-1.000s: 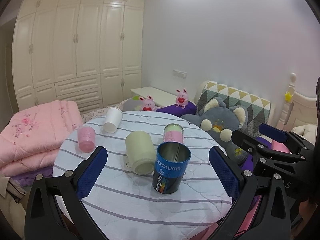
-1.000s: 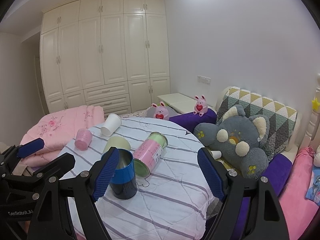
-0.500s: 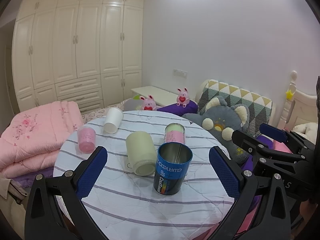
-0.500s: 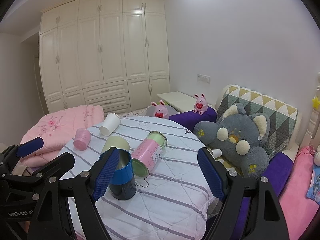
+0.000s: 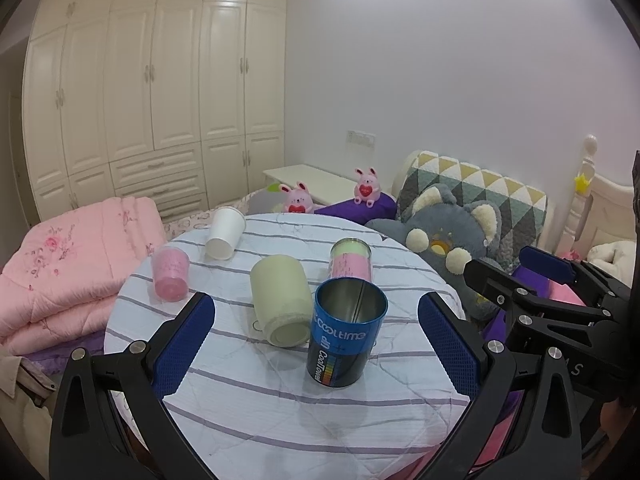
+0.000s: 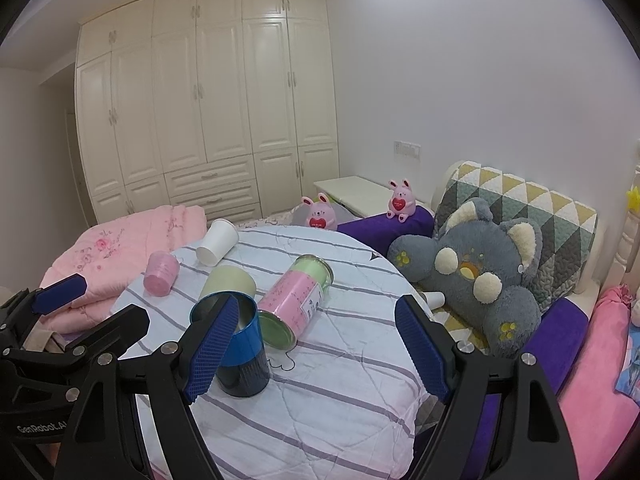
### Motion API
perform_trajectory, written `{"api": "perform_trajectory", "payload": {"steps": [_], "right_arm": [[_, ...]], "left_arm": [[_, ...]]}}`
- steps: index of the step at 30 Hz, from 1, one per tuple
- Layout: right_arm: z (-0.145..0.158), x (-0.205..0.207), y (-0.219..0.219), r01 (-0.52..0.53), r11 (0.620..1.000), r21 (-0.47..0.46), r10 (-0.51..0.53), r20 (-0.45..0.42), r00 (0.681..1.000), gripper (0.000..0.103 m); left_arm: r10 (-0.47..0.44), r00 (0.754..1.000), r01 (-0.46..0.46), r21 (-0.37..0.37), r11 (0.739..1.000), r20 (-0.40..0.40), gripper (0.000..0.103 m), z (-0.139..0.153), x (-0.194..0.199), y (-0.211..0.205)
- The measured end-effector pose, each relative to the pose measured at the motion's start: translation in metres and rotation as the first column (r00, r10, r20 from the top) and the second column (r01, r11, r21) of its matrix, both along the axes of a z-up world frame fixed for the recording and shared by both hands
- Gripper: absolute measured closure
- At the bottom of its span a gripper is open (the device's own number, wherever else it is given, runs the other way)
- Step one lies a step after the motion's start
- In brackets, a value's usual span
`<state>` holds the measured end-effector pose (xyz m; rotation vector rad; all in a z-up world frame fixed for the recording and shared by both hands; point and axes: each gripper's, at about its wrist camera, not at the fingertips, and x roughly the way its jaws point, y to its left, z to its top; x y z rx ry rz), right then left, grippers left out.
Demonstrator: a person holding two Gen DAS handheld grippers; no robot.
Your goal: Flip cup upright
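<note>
Standing upright, the blue cup (image 5: 347,336) shows its metal inside; both tongs (image 5: 316,344) (image 6: 316,350) gape apart.

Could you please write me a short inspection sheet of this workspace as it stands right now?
Surface: round table, striped cloth.
Job's things: blue tin upright, mouth up; pale green cup, pink-green can, pink cup, white paper cup all on their sides.
Clutter: nothing seen.
Grippers: left gripper and right gripper open, empty.
Cables: nothing seen.
Surroundings: wardrobe, pink quilt, grey plush.
</note>
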<state>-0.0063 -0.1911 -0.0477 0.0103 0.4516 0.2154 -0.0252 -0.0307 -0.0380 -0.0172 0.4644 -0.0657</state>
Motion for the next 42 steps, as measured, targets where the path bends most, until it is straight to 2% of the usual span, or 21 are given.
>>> {"api": "perform_trajectory", "payload": {"steps": [42], "right_arm": [[-0.010,0.017,-0.003,-0.002,1.000,0.004,0.002,-0.050,0.999,0.021]], "left_arm": [[0.013,0.999,-0.011,0.029,1.000,-0.041,0.000,-0.013,0.012,0.003]]}}
